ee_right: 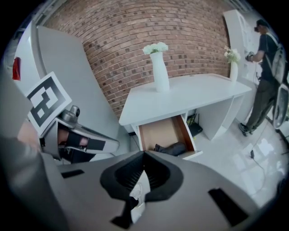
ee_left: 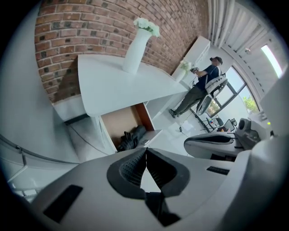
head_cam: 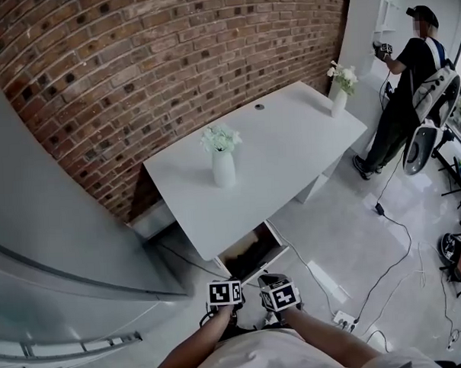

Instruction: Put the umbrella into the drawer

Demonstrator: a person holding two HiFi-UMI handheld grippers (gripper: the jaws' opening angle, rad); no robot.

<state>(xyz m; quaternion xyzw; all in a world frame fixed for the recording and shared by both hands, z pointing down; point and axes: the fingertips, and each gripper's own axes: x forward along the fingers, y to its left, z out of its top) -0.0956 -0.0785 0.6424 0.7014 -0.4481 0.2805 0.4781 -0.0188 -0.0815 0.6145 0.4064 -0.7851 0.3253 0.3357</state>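
A dark folded umbrella (ee_right: 172, 148) lies inside the open wooden drawer (ee_right: 161, 132) under the white desk (head_cam: 290, 150). In the left gripper view the umbrella (ee_left: 131, 137) rests near the drawer's (ee_left: 121, 122) front edge. Both grippers hover side by side in front of the drawer (head_cam: 275, 238), apart from it and angled down. My left gripper (ee_left: 146, 150) is shut with nothing between its pads. My right gripper (ee_right: 144, 154) is shut too and holds nothing. In the head view the left gripper (head_cam: 225, 292) and right gripper (head_cam: 280, 295) show their marker cubes at the bottom.
A white vase with flowers (head_cam: 222, 158) stands on the desk, and a second vase (head_cam: 339, 91) at its far end. A tall grey cabinet (head_cam: 58, 248) fills the left. A person (head_cam: 409, 72) stands at the far right. Cables and a power strip (head_cam: 345, 319) lie on the floor.
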